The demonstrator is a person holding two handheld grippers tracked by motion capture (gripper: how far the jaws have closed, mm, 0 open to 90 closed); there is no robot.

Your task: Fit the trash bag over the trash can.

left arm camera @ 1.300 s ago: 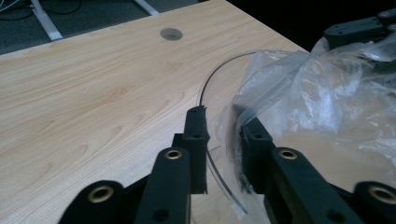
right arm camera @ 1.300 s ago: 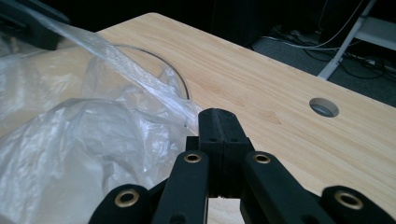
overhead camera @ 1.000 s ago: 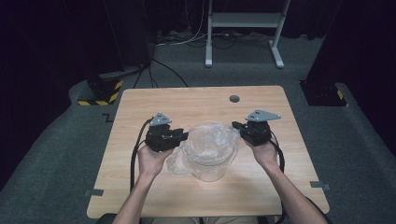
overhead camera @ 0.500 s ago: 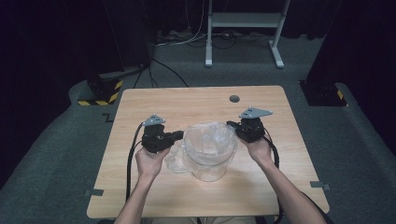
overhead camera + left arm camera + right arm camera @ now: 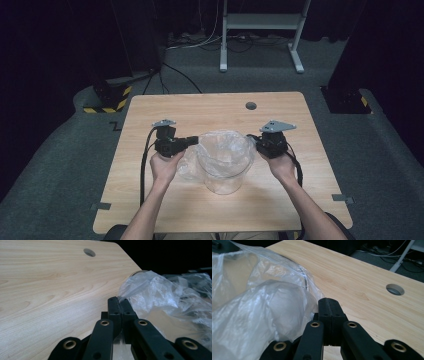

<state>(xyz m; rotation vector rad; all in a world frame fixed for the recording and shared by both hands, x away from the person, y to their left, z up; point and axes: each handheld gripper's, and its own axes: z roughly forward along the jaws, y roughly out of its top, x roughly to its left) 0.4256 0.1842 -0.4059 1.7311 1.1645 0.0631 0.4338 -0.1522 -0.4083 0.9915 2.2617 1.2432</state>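
High view: a clear tub [image 5: 222, 172] stands upright, mouth up, between the two grippers. The left gripper [image 5: 196, 141] has just closed, pinching the plastic bag [image 5: 225, 147] that lines the tub. The right gripper [image 5: 254, 141] pinches the bag's other side, as before.

one plastic bag [image 5: 220, 150], one clear container [image 5: 223, 175], two grippers

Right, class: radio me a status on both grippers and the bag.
Left gripper, right gripper shut on plastic bag edges. Bag lines clear container. Nothing in the way.
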